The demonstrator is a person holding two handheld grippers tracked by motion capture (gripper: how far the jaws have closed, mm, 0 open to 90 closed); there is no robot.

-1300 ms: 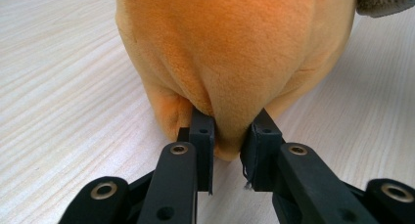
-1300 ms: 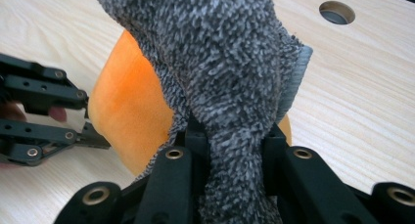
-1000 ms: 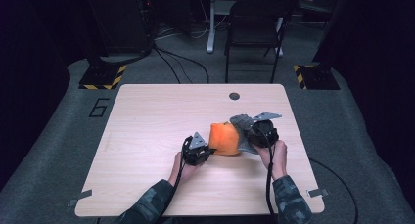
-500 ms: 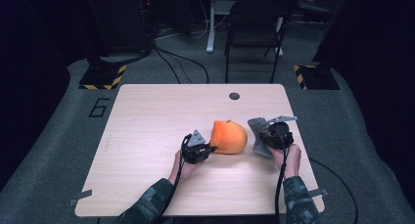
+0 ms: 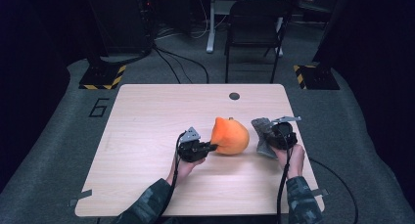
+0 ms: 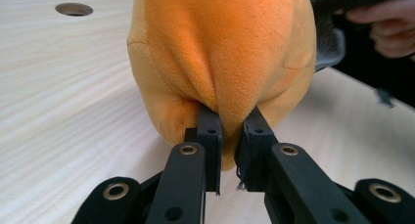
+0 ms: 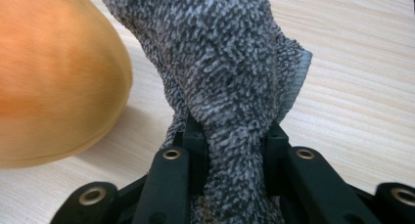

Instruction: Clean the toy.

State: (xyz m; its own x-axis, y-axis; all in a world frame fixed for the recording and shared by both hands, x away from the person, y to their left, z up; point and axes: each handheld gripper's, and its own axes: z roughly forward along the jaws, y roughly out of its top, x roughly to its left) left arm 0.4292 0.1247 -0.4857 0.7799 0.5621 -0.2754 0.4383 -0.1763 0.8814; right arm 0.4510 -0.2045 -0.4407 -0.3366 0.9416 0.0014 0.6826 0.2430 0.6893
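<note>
The left tongs (image 6: 229,136) are drawn narrow, their two black jaws pinching a fold of fuzzy orange fabric at the near end of an orange plush (image 6: 220,53); in the high view the left tongs (image 5: 211,146) meet that plush (image 5: 230,136) at its nine o'clock side. The plush is soft and rounded, shaped rather like a plump fruit with a small peak at its top, its nap short and velvety, with seams running down toward the pinched fold. The right tongs (image 7: 235,145) are closed on a grey cloth (image 7: 230,62), a nubbly, looped weave flecked dark and light, bunched into a thick twist between the jaws and flaring wider beyond them, with a ribbed hem edge at its three o'clock side. In the high view the right tongs (image 5: 268,136) and the grey cloth (image 5: 262,131) sit at three o'clock of the plush, just beside it with a narrow gap. Both things lie a little to the three o'clock side of the middle of the tabletop (image 5: 147,121), a pale wood-grain board with rounded corners and a round cable hole (image 5: 234,96) near its twelve o'clock edge. Beyond that edge, a dark folding chair (image 5: 254,33) stands on grey carpet.
</note>
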